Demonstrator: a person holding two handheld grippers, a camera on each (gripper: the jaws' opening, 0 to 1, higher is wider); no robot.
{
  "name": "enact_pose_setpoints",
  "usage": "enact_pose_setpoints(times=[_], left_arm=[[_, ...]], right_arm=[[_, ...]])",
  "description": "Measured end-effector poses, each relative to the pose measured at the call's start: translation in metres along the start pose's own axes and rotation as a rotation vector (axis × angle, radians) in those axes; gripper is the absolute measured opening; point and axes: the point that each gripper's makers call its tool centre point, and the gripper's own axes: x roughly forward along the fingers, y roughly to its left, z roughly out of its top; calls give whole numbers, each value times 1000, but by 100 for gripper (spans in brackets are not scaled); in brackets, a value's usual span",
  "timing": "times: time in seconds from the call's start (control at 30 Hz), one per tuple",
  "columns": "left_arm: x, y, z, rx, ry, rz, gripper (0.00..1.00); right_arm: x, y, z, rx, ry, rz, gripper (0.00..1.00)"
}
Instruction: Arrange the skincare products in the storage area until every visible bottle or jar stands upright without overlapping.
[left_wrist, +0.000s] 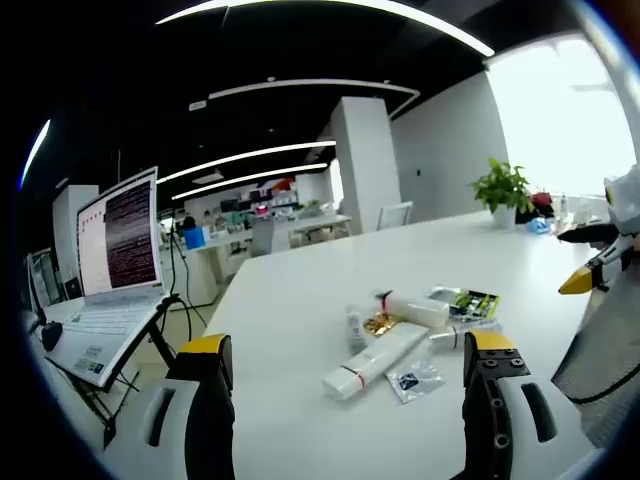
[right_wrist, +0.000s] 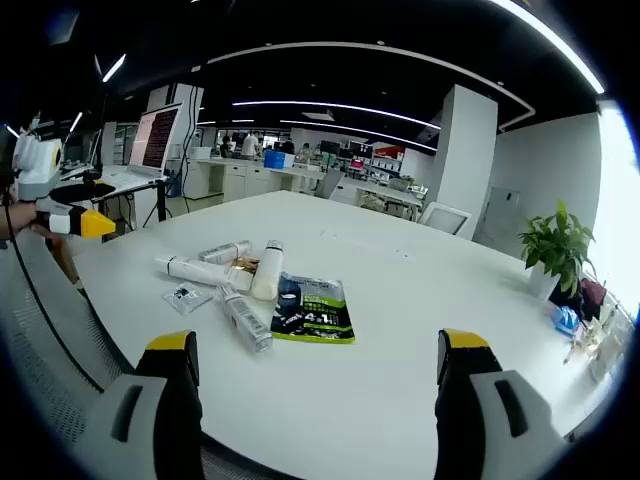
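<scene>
— What's on the desk (right_wrist: 420, 300), left to right?

— In my right gripper view: a small clear sachet (right_wrist: 186, 296) at nine o'clock of the pile, a long white tube (right_wrist: 196, 268), a grey tube (right_wrist: 244, 318), a white bottle (right_wrist: 267, 271), then a green pouch (right_wrist: 314, 309) at three o'clock. All lie flat, touching or overlapping.

— Your fingers?

— Left gripper (left_wrist: 345, 385) apart, holding nothing; right gripper (right_wrist: 310, 375) the same, both short of the pile.

— What could go wrong?

— I judge the tubes roll easily; pinching one where it crosses another could drag its neighbour toward the edge. Narrow caps may tip when stood up.
</scene>
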Motion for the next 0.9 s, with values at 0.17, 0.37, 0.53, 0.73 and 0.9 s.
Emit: enact_pose_setpoints(times=[0.17,0.37,0.53,0.73,0.9], left_arm=[[1,0,-1,8,3,0,96],[1,0,0,23,-2,-2,97],[1,0,0,21,-4,-1,97],[0,-1,-2,41,2,3,97],[-1,-5,-3,79,7,-7,97]], right_arm=[[2,0,-4,-14,24,-4,100],[3,1,-6,-9,38,12,100],[3,1,-10,14,52,23,99],[2,0,-8,18,33,15,99],[1,-1,-10,15,40,12,99]])
